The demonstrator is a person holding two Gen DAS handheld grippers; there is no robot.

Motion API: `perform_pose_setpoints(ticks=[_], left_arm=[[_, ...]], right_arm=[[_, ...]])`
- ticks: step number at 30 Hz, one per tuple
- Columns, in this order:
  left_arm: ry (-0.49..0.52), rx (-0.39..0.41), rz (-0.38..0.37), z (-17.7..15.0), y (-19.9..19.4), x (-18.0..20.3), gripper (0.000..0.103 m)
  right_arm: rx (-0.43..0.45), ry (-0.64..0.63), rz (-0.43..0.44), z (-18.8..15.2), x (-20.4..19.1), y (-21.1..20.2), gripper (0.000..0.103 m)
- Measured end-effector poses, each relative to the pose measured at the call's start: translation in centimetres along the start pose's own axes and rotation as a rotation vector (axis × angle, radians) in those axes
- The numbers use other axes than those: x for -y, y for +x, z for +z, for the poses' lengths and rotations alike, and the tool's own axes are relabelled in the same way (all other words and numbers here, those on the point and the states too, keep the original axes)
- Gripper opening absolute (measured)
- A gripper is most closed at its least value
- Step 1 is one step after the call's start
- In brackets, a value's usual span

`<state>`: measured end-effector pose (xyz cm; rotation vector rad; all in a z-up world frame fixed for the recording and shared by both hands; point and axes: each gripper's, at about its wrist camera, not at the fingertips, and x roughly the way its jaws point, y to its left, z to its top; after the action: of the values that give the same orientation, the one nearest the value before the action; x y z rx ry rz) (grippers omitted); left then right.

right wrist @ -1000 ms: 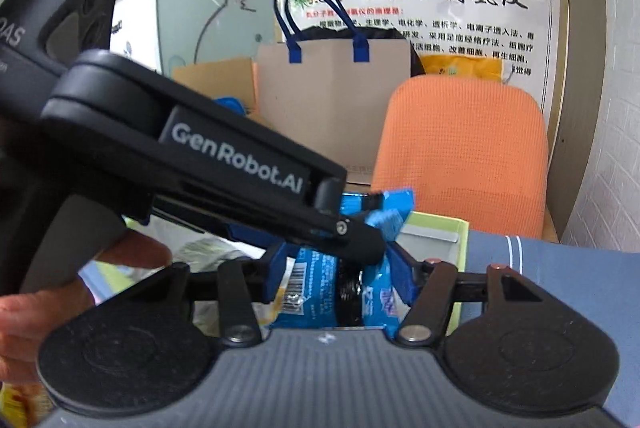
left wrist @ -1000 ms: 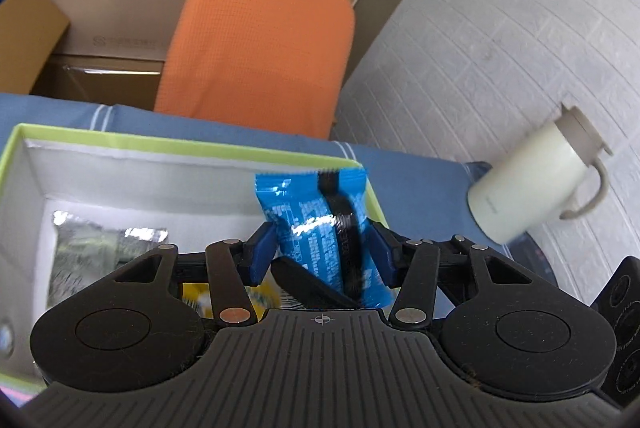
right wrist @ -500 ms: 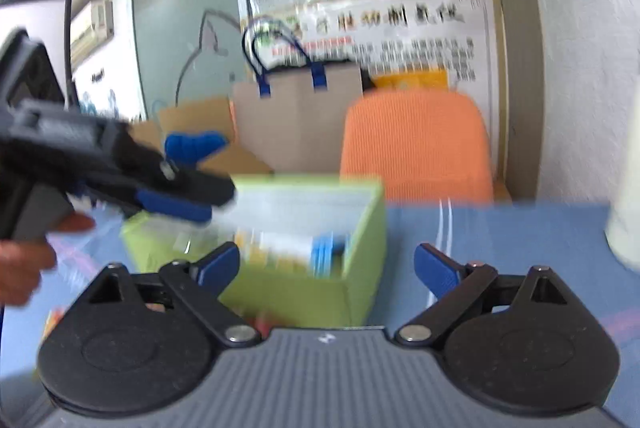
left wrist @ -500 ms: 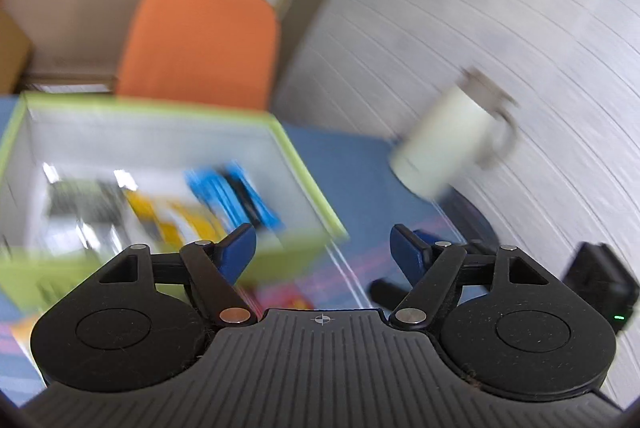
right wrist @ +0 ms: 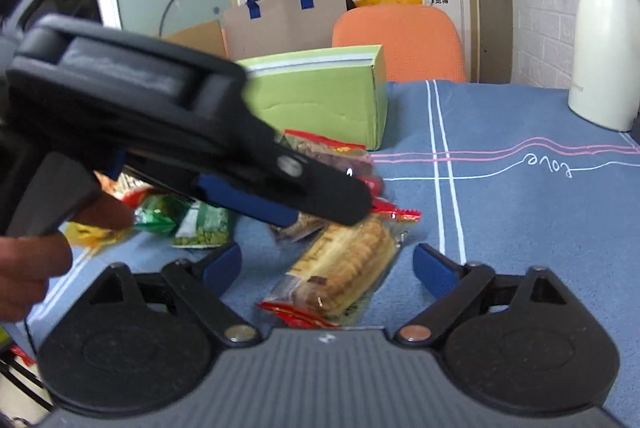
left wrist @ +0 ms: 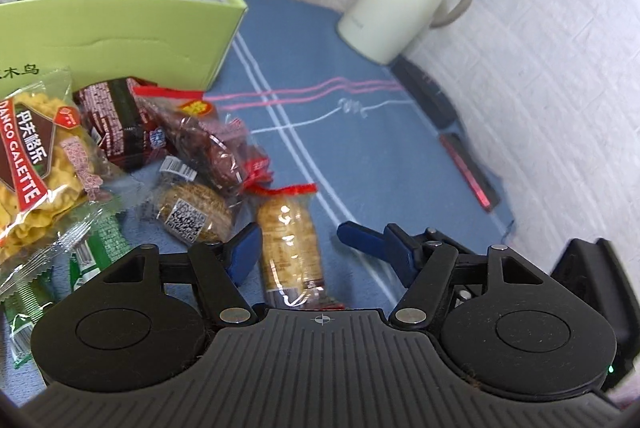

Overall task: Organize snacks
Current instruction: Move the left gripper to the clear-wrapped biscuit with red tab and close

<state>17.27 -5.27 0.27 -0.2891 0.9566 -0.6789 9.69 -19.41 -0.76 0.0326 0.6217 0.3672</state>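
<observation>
Biscuit pack [left wrist: 289,248] lies flat on the blue cloth [left wrist: 360,156], long axis running away from the left gripper [left wrist: 298,242], beside the snack pile. Clear wrapper, red crimped ends, golden biscuits. Right gripper [right wrist: 327,266] straddles it too. Both sets of jaws closing, neither touching it.

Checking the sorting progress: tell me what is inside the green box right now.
In the left wrist view, only the white inner walls of the green box show; its floor and contents are hidden behind the near wall. In the right wrist view, the left gripper partly blocks it.
</observation>
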Motion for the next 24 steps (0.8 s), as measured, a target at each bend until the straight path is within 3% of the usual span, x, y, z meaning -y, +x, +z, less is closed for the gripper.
perform_pose_setpoints(ticks=[2,5,12,16,20,24], left_arm=[[0.012,-0.013,0.017,0.1,0.7,0.1,0.051],[0.006,-0.027,0.031,0.2,1.5,-0.1,0.051],[0.011,-0.073,0.026,0.0,3.1,0.3,0.039],[0.012,-0.077,-0.001,-0.8,2.4,0.4,0.040],[0.015,-0.046,0.098,-0.2,2.5,0.3,0.041],[0.012,-0.052,0.099,-0.4,2.9,0.5,0.040]], right_arm=[[-0.024,-0.003,0.004,-0.4,-0.1,0.3,0.075],[-0.031,-0.007,-0.006,-1.0,-0.2,0.4,0.070],[-0.027,-0.031,-0.047,-1.0,-0.4,0.6,0.072],[-0.035,-0.029,-0.030,-1.3,-0.2,-0.3,0.074],[-0.029,-0.027,-0.061,-1.3,0.3,-0.7,0.074],[-0.025,-0.016,-0.060,-1.6,0.1,-0.9,0.075]])
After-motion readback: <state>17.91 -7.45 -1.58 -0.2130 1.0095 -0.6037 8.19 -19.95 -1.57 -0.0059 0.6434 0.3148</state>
